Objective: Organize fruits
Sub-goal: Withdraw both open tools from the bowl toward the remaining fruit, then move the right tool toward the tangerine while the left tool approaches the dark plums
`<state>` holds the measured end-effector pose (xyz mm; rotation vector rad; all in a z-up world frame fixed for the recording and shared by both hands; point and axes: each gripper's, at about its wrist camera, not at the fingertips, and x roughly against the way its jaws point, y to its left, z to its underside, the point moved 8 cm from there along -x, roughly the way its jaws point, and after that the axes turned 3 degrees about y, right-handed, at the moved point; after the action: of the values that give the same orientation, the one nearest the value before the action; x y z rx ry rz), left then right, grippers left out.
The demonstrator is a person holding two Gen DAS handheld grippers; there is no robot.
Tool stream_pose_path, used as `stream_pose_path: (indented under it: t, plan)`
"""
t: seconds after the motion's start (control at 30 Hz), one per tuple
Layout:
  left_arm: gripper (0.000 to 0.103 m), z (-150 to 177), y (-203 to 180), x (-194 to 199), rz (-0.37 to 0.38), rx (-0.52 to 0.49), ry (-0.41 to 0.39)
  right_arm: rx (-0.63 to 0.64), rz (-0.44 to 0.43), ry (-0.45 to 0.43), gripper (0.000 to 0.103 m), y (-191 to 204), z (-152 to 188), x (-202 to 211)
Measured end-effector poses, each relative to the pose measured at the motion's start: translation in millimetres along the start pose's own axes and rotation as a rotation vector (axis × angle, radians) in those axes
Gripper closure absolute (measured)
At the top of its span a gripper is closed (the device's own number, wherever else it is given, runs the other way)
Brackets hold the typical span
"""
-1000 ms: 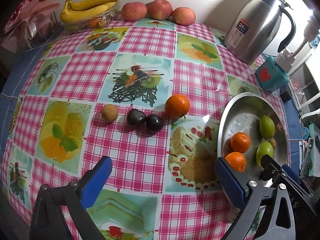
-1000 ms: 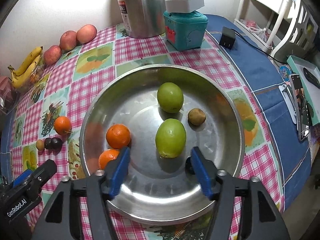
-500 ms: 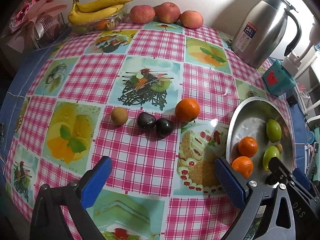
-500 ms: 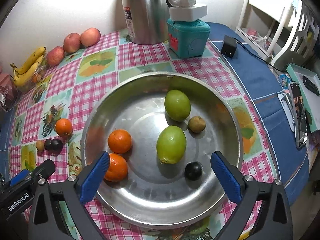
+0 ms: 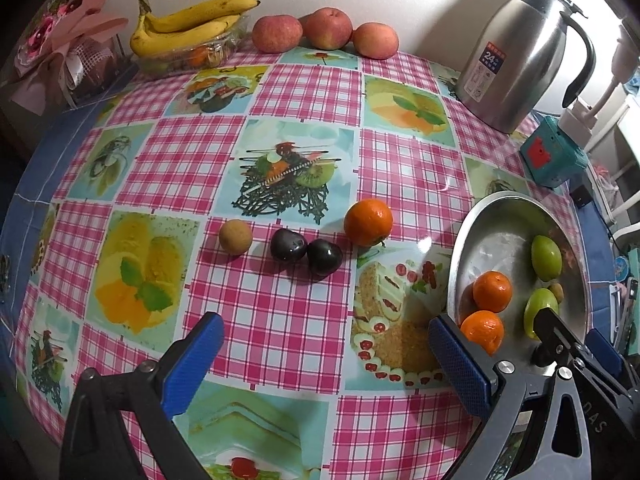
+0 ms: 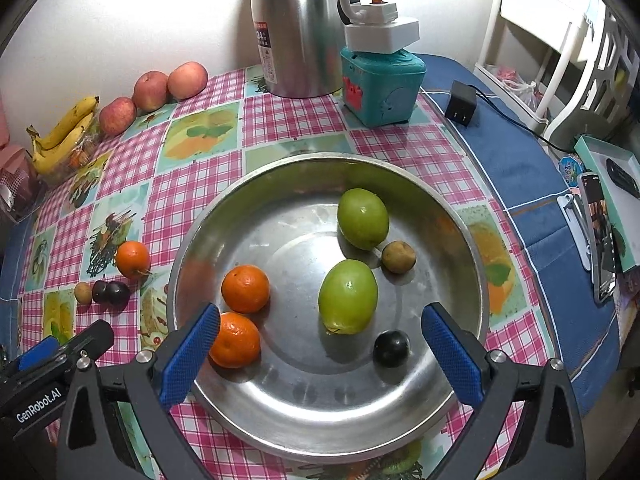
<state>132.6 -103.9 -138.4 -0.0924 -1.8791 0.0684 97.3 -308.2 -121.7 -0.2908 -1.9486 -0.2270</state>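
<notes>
Fruit-sorting table: round steel basin [image 6: 400, 432] and loose fruit on pink checked cloth [image 5: 256, 320].

Left gripper [image 5: 324, 360], marked "GenRobot.AI", and right gripper [image 6: 320, 344] both gape empty; basin holds small dark plum [image 6: 391, 348]; steel jug [image 5: 516, 56] label reads "24".

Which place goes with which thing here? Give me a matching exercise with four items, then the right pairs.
Things:
1. two green fruits
2. two dark plums
3. three apples
4. bananas

Places:
A. on a clear container by the wall
B. in the steel bowl
C. on the tablecloth, beside the loose orange
D. in a row along the wall

Pairs: 1-B, 2-C, 3-D, 4-A
</notes>
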Motion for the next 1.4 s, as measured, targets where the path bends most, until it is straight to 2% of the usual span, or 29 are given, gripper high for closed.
stream_pose_path:
  t: [0.37, 0.7, 1.0, 1.2, 1.4]
  plan:
    - [0.000, -3.1, 1.0, -0.3, 0.028, -0.020, 0.022, 0.013, 0.012, 0.040, 0.002, 1.9, 5.8, -6.3]
    - [0.000, -23.4, 36.7, 13.1, 0.015, 0.015, -0.022, -0.004, -0.032, 0.034, 0.002, 11.8, 4.4, -1.6]
    - [0.000, -38.6, 96.4, 14.0, -0.030, 0.137, -0.037, 0.015, -0.050, 0.037, 0.002, 28.7, 2.9, 0.4]
    - [0.000, -46.3, 126.9, 16.6, -0.020, 0.231, -0.048, 0.091, -0.032, 0.058, 0.002, 52.5, 5.2, -7.6]
    - [0.000, -49.4, 150.4, 16.3, -0.006, 0.338, -0.049, 0.127, -0.058, 0.058, 0.002, 79.7, 0.7, -6.7]
